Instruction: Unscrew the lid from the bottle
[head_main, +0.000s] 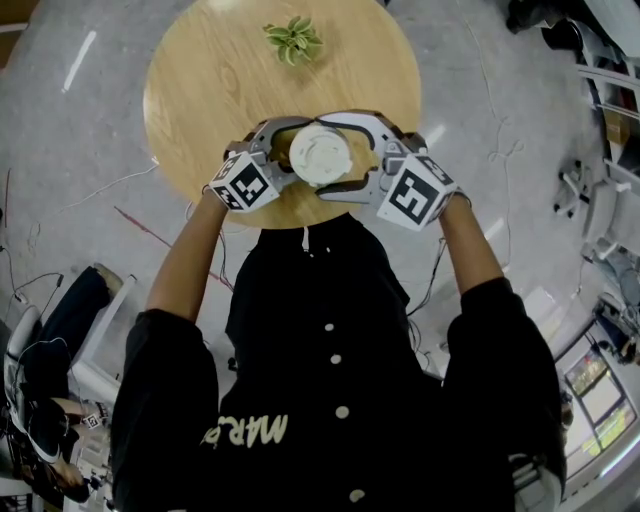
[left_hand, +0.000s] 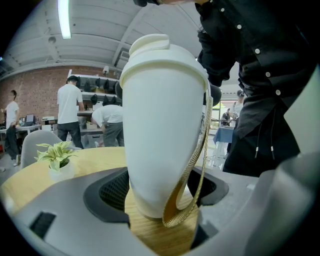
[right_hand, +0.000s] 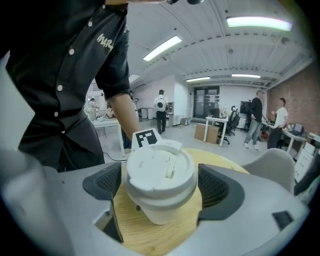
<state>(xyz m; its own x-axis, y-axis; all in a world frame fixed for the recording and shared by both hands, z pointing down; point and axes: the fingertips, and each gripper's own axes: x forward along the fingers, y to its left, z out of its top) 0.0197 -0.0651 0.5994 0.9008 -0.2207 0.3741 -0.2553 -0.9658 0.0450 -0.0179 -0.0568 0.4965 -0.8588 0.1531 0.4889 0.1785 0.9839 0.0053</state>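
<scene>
A white bottle (left_hand: 162, 125) stands on the round wooden table (head_main: 200, 80), near its front edge. A woven gold strap (left_hand: 197, 165) hangs down the bottle's side. My left gripper (head_main: 290, 150) (left_hand: 160, 192) is shut on the narrow lower body, with the dark pads against both sides. The bottle's white lid (head_main: 320, 153) (right_hand: 157, 170) has a flip tab on top. It sits between the pads of my right gripper (head_main: 335, 155) (right_hand: 160, 187). Those jaws stand wide, with a thin gap on each side of the lid. The left gripper's marker cube (right_hand: 146, 137) shows behind the lid.
A small potted plant (head_main: 292, 40) (left_hand: 57, 152) stands at the table's far side. Cables run over the grey floor (head_main: 80, 200) around the table. Several people, desks and a pale chair (left_hand: 37, 142) are in the room behind.
</scene>
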